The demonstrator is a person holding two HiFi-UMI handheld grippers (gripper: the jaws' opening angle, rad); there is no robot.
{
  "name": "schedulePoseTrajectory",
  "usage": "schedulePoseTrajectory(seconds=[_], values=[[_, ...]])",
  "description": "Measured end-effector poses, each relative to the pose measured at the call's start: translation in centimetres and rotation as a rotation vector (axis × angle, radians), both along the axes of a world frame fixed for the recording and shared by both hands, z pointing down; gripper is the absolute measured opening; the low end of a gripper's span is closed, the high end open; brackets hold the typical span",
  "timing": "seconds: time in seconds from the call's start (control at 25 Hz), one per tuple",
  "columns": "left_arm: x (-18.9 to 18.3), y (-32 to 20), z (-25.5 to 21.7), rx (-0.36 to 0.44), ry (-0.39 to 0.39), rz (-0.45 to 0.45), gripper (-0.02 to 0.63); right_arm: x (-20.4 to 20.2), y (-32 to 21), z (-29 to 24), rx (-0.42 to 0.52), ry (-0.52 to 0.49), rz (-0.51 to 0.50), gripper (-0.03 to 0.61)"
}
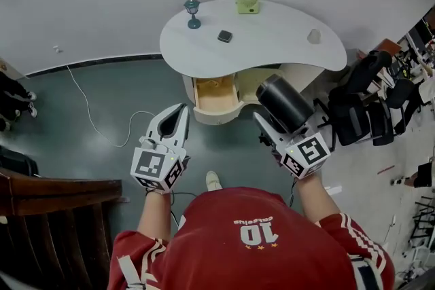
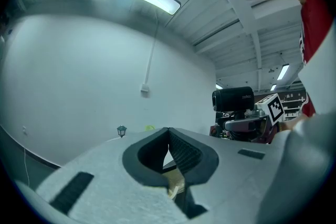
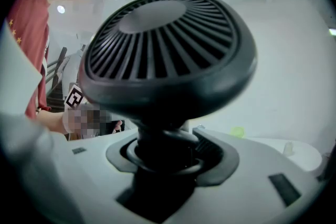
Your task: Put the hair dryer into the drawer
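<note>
Plainly, w/ right tongs [image 1: 270, 123] clamped on the hair dryer [image 1: 282, 102] at 3 o'clock of the open drawer [image 1: 216, 95] & left tongs [image 1: 181, 111] shut empty, the top-heavy dryer might've swivelled & hit the table [image 1: 272, 37].

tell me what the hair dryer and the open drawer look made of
Hair dryer: probably matte black plastic, judging by its moulded vent ribs and dull sheen. Drawer: cream-painted front, pale yellowish inside, likely bare wood or board; too far to be sure.
</note>
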State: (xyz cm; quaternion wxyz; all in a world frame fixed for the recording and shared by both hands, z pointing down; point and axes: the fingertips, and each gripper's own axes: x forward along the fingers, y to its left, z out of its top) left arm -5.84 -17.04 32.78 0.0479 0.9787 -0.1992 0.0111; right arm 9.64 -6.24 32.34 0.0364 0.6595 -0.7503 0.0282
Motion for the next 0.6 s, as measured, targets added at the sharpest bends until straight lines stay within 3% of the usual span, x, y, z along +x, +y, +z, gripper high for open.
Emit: schedulePoseTrajectory(seconds=[0.6], values=[[2.7,-4.1,3.5,0.001,-0.037,0.010,-0.002,0.8,-6.4,5.3,-0.076,0.014,-0.102,0.252]])
